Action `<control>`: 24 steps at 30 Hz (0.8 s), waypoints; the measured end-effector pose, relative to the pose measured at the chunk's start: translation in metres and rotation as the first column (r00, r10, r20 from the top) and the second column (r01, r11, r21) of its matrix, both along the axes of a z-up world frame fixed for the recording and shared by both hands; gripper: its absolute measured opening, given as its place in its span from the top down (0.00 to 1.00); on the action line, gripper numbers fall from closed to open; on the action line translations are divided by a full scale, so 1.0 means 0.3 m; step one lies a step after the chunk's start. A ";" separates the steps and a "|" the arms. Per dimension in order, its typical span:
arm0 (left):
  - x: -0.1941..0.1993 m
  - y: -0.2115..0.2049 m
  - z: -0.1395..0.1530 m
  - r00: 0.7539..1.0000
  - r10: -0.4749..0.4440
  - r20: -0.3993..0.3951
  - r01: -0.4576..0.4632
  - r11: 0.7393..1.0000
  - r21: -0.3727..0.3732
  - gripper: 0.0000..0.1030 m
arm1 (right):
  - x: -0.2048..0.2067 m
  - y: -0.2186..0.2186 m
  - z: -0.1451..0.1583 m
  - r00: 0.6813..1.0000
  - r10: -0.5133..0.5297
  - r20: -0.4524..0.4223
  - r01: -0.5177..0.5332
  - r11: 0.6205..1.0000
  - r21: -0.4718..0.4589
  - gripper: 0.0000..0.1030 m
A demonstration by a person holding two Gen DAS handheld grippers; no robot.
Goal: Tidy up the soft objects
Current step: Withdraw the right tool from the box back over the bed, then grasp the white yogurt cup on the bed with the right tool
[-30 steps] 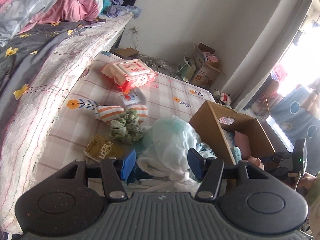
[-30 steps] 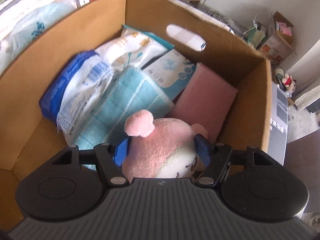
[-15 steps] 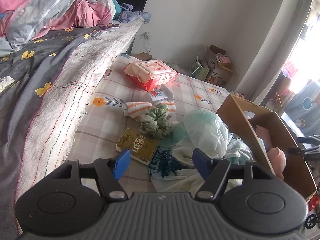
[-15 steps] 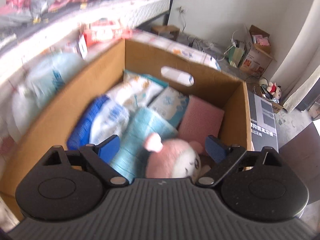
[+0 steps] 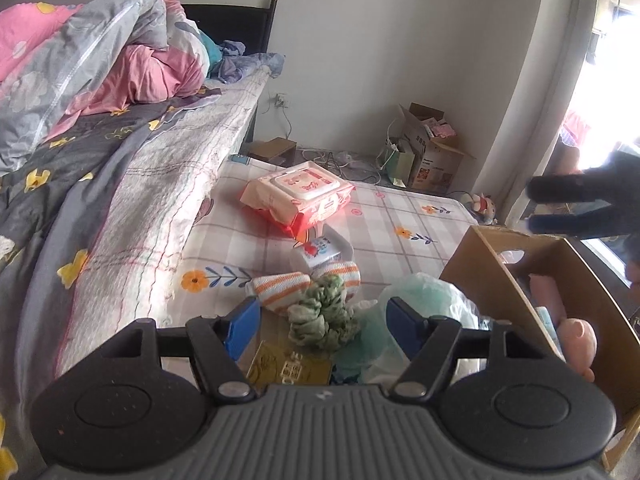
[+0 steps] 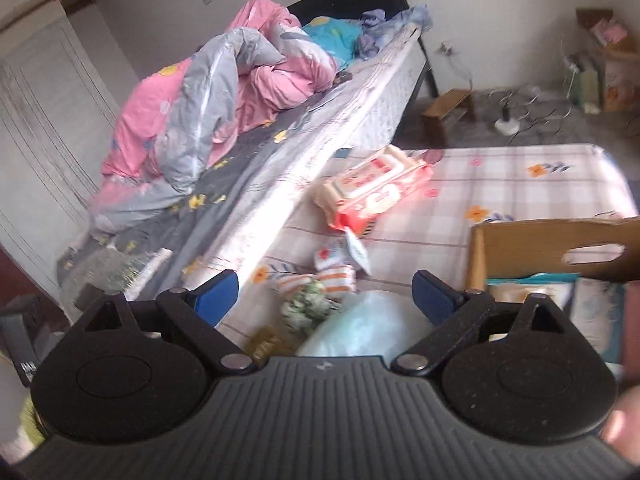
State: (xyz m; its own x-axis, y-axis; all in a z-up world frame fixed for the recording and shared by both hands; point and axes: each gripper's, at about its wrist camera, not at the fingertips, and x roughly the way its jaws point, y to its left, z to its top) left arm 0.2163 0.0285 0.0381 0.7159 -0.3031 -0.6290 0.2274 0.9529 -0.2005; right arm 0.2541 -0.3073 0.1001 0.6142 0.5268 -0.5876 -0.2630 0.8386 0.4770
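green crinkly cloth bundle on the checked mat, just ahead of my left gripper, jaws spread, nothing in them. looks light and floppy, so i'd pinch the bunched middle. right gripper has just been opening, now wide and empty. left view shows the pink plush inside the cardboard box; right view shows only the box's handle wall and packets
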 end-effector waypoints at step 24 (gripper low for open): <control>0.773 -0.229 -0.292 0.925 0.060 -0.375 -0.050 0.998 0.035 0.35 | 0.740 0.123 -0.580 0.841 -0.147 -0.521 0.263 0.952 0.157 0.46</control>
State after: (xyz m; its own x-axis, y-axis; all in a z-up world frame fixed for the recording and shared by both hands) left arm 0.4483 -0.0404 -0.0496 0.4403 -0.2512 -0.8620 0.0872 0.9675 -0.2374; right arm 0.4762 -0.2704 -0.0739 0.3770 0.5695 -0.7305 0.2256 0.7084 0.6688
